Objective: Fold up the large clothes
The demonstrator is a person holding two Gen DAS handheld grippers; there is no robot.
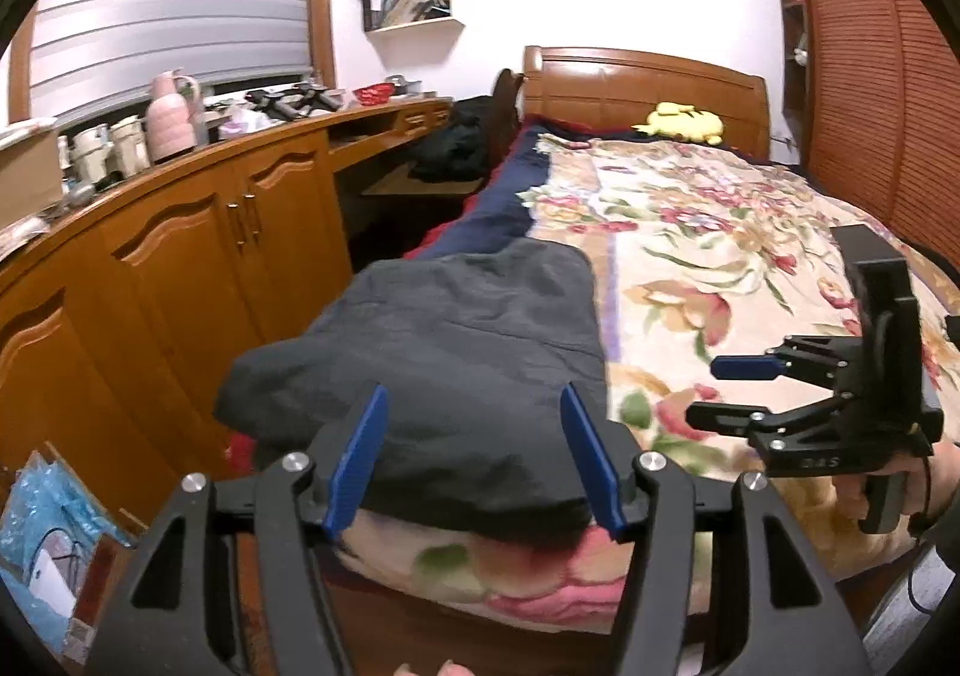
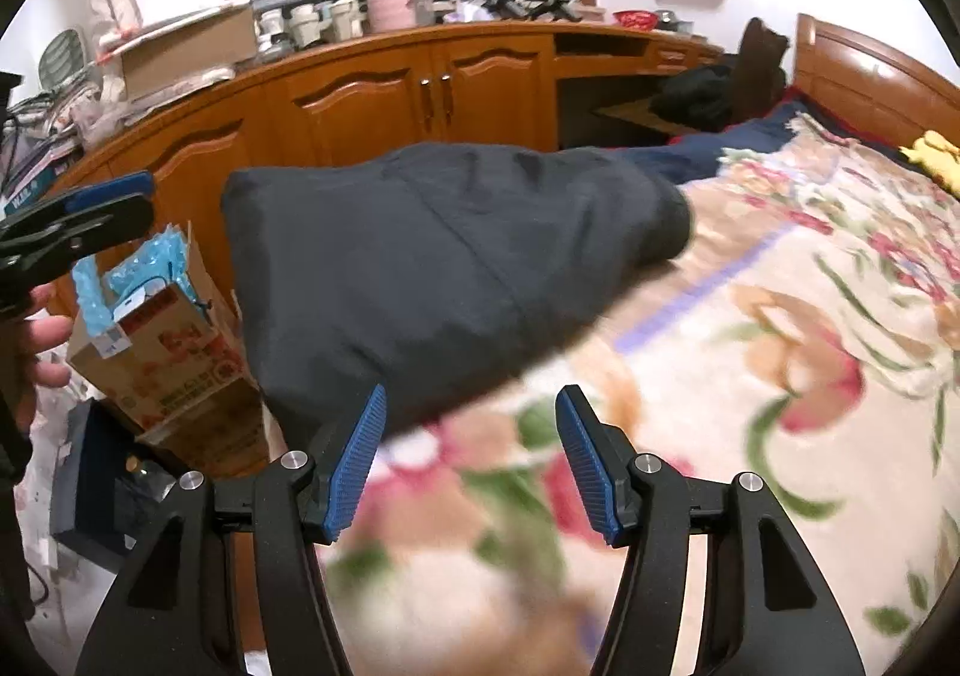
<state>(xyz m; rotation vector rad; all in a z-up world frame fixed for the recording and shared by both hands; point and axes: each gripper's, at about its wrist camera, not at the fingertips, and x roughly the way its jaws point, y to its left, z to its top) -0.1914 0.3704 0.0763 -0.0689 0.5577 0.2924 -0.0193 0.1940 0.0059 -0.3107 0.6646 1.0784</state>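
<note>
Clearly the dark garment [image 1: 456, 358] lies folded into a thick bundle on the near corner of the bed [image 1: 720, 232], on top of the flowered blanket [image 2: 750, 376], its long axis running away from the foot toward the headboard [image 1: 642, 81] along the side that faces the wooden cabinets [image 1: 180, 256]. The left gripper [image 1: 474, 460] points straight at the bundle's near end, jaws apart with nothing clamped; in its own view the cloth shows between the blue fingers [image 1: 357, 466], though whether they touch it cannot be told. The right gripper [image 2: 471, 460] is also apart and empty, and sits off to the bundle's inner side, over bare blanket, with the garment up and to its left. So the left hand looks the nearer one for any further fold or tidy, and the right would have to come across.

From the left wrist, the bundle's near edge is seen overhanging the foot of the bed, and the right gripper [image 1: 729, 388] shows side-on over the blanket. The right wrist instead shows the bundle's full length and its rounded far end, plus a cardboard box [image 2: 162, 352] on the floor beside the bed.
</note>
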